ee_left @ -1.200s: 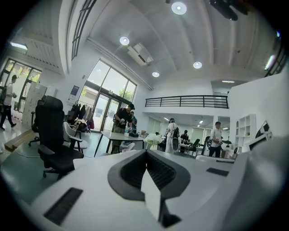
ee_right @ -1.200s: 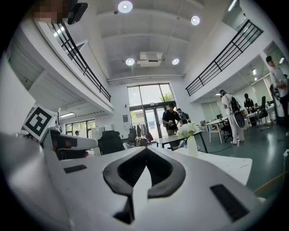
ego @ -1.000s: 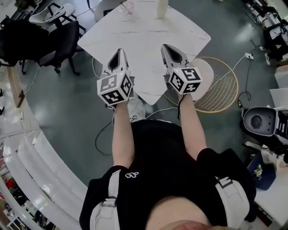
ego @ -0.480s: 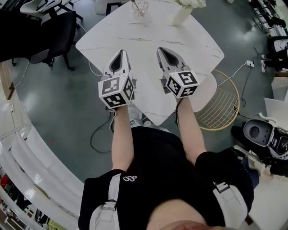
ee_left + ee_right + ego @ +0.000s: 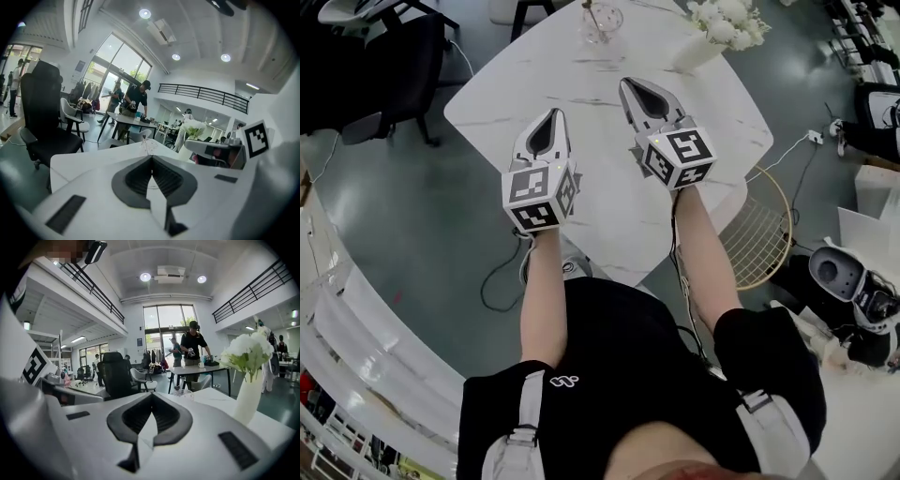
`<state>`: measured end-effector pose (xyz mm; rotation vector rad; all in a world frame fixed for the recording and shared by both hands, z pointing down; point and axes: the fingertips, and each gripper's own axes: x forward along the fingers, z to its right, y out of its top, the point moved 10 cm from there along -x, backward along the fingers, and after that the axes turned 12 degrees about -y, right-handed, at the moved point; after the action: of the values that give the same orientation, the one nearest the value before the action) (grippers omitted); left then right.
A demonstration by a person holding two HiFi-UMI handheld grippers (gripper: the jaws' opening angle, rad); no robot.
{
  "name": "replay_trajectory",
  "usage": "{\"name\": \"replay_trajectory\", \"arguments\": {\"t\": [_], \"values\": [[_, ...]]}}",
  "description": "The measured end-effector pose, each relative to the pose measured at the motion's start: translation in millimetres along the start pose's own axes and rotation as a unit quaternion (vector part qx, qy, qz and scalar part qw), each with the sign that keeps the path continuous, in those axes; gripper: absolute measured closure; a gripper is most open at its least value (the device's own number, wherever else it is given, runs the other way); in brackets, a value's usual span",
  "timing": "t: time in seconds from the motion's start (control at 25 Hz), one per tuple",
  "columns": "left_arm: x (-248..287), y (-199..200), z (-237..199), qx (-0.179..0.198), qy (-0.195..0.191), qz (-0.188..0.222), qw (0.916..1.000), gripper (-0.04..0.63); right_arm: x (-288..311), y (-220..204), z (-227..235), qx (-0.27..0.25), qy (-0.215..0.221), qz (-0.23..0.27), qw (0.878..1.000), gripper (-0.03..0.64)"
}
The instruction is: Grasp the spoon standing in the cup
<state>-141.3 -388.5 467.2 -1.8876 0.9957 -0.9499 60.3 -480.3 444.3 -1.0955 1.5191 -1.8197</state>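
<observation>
Spoon [image 5: 589, 11] is ungrasped: over the table's [image 5: 591, 70] middle the left gripper [image 5: 552, 116] and right gripper [image 5: 628, 85] hover, each with jaws together on nothing. At the table's far edge stand the vase [image 5: 698, 49] and the cup [image 5: 604, 22], spoon upright inside, well ahead. Reaching, opening and closing are left; no writing is legible, only square markers on the cubes [image 5: 538, 192].

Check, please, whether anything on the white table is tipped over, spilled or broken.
Nothing stands out. The glass cup stands upright near the far edge of the marble table with the spoon in it. The vase of white flowers stands upright to its right. No spill or damage shows.
</observation>
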Motion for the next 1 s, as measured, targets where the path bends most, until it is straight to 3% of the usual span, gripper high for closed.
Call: {"name": "replay_trajectory", "arguments": {"t": [0.32, 1.0], "values": [[38.0, 6.0, -21.3, 0.006, -0.021, -0.011, 0.9997, 0.58, 70.2, 18.7, 13.9, -0.04, 0.006, 0.007, 0.999, 0.607], [89.6, 14.1, -78.5, -0.01, -0.031, -0.016, 0.9993, 0.58, 179.6, 6.9, 30.3, -0.096, -0.002, -0.042, 0.994, 0.503]]}}
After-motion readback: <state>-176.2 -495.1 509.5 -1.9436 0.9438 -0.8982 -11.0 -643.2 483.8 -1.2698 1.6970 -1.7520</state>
